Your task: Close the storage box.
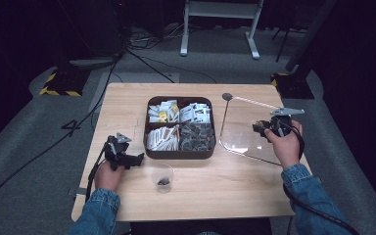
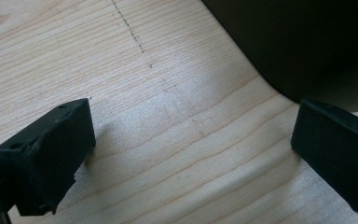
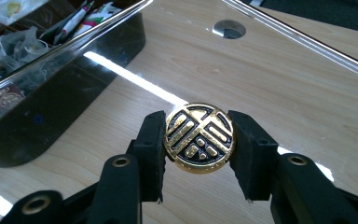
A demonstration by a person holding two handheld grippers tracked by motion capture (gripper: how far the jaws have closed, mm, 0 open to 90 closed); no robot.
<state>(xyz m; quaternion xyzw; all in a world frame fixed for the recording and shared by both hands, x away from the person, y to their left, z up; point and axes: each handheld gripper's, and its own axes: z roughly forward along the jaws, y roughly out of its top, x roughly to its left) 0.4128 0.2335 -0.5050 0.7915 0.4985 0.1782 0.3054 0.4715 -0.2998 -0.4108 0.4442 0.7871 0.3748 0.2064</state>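
The right tool (image 3: 199, 140) holds the clear lid (image 1: 247, 128) by its gold knob (image 3: 199, 138), right of the box (image 1: 179, 152). Next, I think, it must set the lid down gently. The left tool (image 2: 191, 154) is wide, holding nothing.

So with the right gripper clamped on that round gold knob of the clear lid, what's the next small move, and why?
Probably carry the clear lid left toward the dark tray. The right gripper has its jaws shut on the gold knob, the lid's near edge looks raised off the table, and the tray of packets stands open beside it. The left gripper rests open by the tray.
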